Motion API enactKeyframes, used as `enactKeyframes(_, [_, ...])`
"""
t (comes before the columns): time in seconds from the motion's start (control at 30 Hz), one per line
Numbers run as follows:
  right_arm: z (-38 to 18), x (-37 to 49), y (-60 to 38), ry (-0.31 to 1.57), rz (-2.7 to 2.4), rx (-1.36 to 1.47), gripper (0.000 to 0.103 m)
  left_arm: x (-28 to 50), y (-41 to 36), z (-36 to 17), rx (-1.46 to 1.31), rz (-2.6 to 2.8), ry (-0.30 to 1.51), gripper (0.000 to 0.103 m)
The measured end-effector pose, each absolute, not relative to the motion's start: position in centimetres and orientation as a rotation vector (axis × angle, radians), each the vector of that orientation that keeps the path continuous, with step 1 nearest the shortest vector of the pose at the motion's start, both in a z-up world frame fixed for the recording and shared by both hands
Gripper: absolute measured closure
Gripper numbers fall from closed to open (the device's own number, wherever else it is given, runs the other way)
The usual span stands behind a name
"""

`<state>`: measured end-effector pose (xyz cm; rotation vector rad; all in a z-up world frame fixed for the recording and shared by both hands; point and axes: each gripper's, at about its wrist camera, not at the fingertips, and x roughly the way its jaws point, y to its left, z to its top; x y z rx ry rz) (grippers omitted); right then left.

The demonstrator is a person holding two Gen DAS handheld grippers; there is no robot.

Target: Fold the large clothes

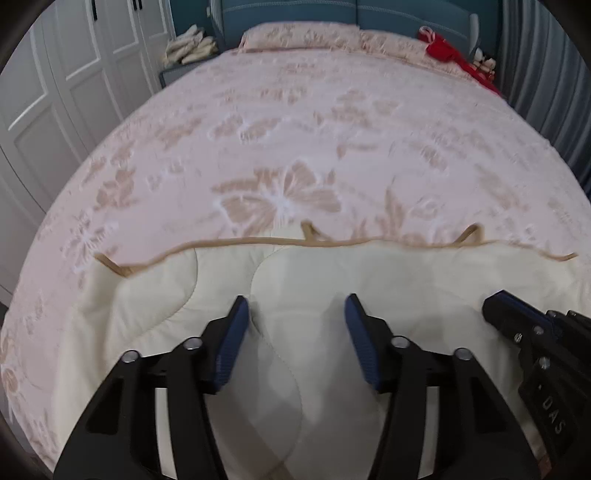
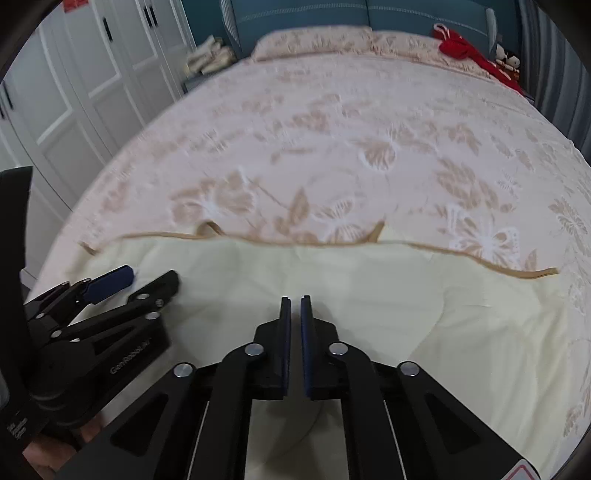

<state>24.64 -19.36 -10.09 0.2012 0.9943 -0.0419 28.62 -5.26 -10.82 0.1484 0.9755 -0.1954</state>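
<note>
A cream quilt (image 1: 369,269) with a tan trim edge (image 1: 240,243) and small tan loops lies flat across the near end of the bed, on a pink floral bedspread (image 1: 295,129). My left gripper (image 1: 296,301) hangs over the quilt's left half with its jaws apart and nothing between the blue pads. My right gripper (image 2: 295,299) is shut over the quilt (image 2: 369,288), its pads nearly together and empty. Each gripper shows in the other's view: the right gripper (image 1: 496,301) at the right edge, the left gripper (image 2: 149,275) at the lower left.
White wardrobe doors (image 1: 55,92) run along the left of the bed. At the head are a floral pillow (image 1: 303,35), a red garment (image 1: 443,48) and a blue headboard (image 2: 332,14). Folded pale items (image 1: 190,46) sit on a bedside stand. A grey curtain (image 1: 546,74) hangs at right.
</note>
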Motion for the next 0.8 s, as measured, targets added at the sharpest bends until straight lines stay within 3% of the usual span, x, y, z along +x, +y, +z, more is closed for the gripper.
enactKeyframes(0.3, [-14.3,25.7,-20.7,1.031,-0.073,0.259,0.103,29.2,-5.5,-13.6,0.162,-0.173,0.96,0.054])
enactKeyframes(0.8, [-15.6,26.1,-19.9,0.989,-0.094,0.214,0.103,29.5,-6.1,-15.0,0.199,-0.146,0.915,0.054])
